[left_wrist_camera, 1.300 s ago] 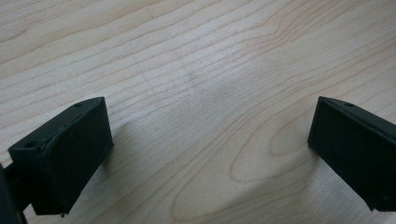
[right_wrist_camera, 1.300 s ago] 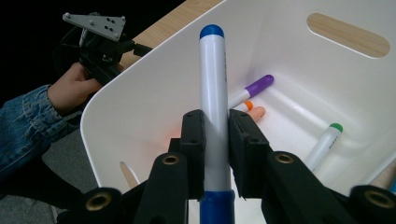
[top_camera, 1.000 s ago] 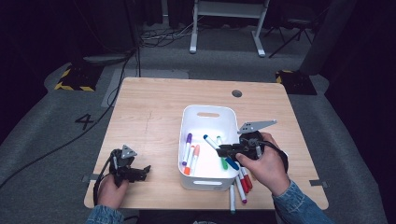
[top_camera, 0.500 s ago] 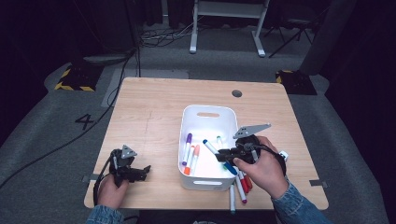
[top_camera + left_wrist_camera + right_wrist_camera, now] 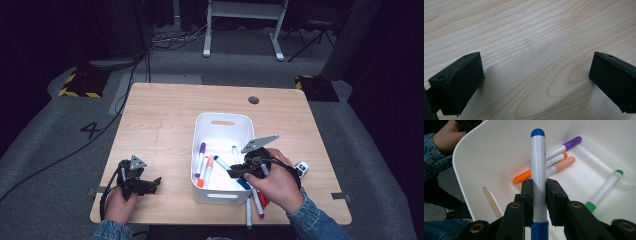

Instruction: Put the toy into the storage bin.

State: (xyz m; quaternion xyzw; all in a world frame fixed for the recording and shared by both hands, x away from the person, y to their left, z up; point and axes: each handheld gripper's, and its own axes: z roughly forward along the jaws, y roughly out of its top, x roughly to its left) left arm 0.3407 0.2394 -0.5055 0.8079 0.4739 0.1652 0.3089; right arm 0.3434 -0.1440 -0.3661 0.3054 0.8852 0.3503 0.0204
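The right gripper [image 5: 539,195] is clenched on a blue marker [image 5: 538,165] and holds it over the white bin [image 5: 200,130], above the markers lying inside. The left gripper [image 5: 150,184] rests on the wooden table [image 5: 165,110], well apart from the bin, its jaws spread wide with nothing between them
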